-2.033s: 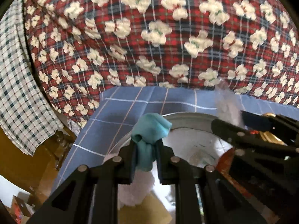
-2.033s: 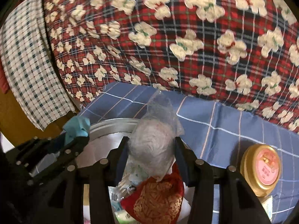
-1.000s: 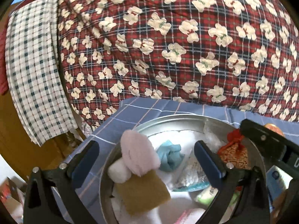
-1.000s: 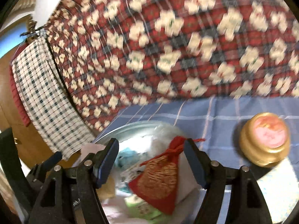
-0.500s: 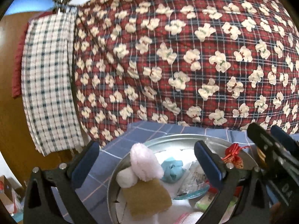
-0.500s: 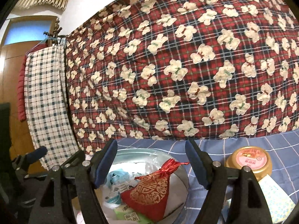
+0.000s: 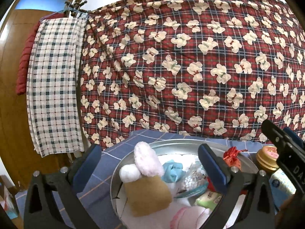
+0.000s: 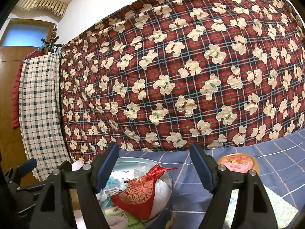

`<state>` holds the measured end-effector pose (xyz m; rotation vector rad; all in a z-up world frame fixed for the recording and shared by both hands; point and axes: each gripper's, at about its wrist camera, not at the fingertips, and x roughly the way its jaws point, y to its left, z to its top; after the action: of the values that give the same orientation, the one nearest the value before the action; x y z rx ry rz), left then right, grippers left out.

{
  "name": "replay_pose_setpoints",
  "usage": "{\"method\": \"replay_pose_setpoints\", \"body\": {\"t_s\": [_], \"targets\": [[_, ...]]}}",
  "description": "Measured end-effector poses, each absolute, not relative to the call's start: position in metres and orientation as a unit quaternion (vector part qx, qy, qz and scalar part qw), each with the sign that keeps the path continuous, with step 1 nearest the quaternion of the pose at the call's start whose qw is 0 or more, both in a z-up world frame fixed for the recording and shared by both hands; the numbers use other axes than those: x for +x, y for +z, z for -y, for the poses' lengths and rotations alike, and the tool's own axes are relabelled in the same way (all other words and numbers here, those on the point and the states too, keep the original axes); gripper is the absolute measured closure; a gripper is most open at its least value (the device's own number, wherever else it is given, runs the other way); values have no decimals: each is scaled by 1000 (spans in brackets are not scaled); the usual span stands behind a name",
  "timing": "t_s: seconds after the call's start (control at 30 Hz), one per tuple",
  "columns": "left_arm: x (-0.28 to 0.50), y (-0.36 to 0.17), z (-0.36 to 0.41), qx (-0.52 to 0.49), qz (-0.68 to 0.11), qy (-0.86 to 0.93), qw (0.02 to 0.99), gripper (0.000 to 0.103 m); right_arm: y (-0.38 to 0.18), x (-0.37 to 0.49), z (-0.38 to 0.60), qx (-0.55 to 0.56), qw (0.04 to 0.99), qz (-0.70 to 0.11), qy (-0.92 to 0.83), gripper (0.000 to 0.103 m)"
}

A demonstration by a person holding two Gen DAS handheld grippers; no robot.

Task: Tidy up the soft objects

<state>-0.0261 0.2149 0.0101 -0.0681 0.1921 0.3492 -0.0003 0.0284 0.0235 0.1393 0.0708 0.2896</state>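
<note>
from the left wrist view, the left gripper (image 7: 150,164) stands with jaws wide apart and empty over the metal basin (image 7: 114,173), which holds a pink plush (image 7: 146,160), teal cloth (image 7: 172,170) and brown pad (image 7: 148,196); from the right wrist view, the right gripper (image 8: 154,164) is also spread, empty, above the red pouch (image 8: 141,192) in the basin, a gold-lidded jar (image 8: 238,162) beside

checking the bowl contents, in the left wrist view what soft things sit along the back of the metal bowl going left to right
white puff ball → pink fluffy piece → teal cloth → clear bag of white beads → red gold-printed pouch, all in the metal bowl
</note>
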Motion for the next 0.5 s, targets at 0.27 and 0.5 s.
{"method": "replay_pose_setpoints", "body": {"t_s": [0.27, 0.5], "targets": [[-29, 8, -208, -35, -108, 174, 978, 0, 26, -20, -27, 46, 990, -11, 134, 20], [-50, 13, -197, -13, -54, 185, 981, 0, 26, -26, -23, 44, 990, -11, 133, 19]]}}
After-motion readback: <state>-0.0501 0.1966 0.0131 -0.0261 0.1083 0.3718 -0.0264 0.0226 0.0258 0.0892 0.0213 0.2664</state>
